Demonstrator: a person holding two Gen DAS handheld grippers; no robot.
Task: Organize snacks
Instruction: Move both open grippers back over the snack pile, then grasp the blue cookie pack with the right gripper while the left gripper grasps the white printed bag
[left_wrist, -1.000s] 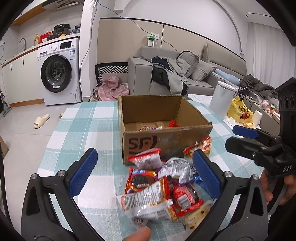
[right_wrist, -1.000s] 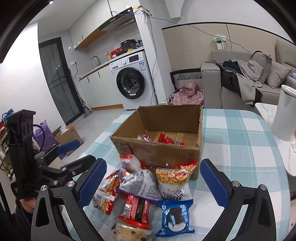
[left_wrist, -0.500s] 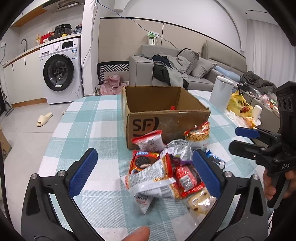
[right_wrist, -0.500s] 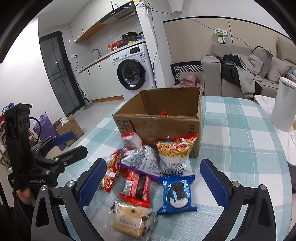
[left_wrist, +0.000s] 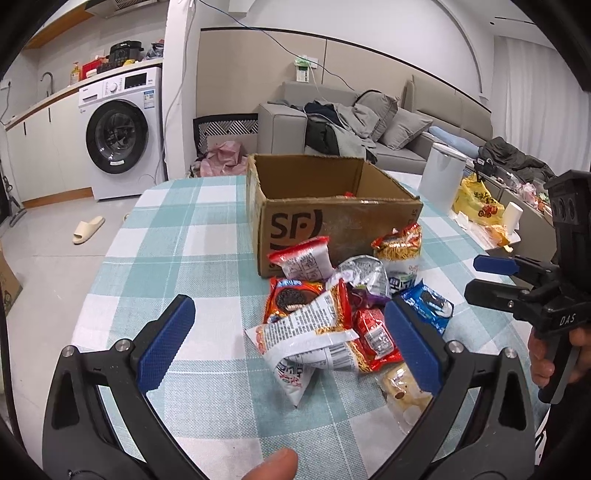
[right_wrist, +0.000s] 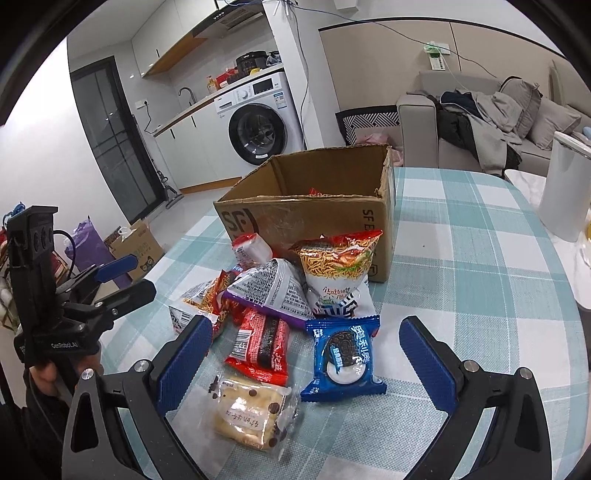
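Lighting: you have even, bright indoor light from overhead; white walls read clean, nothing blown out. Shadows: soft and short under the snack packets (right_wrist: 295, 325) on the bench (left_wrist: 177, 258). Glare: small highlights on the foil wrappers, strongest on the clear-wrapped cake (right_wrist: 247, 413) and on the tape across the cardboard box (right_wrist: 314, 206). Focus: sharp at centre in both views; print on the packets is legible. Distortion: heavy fisheye; your wall lines bow, and a black circular vignette cuts every corner. Blur: slight softness toward the rims only.
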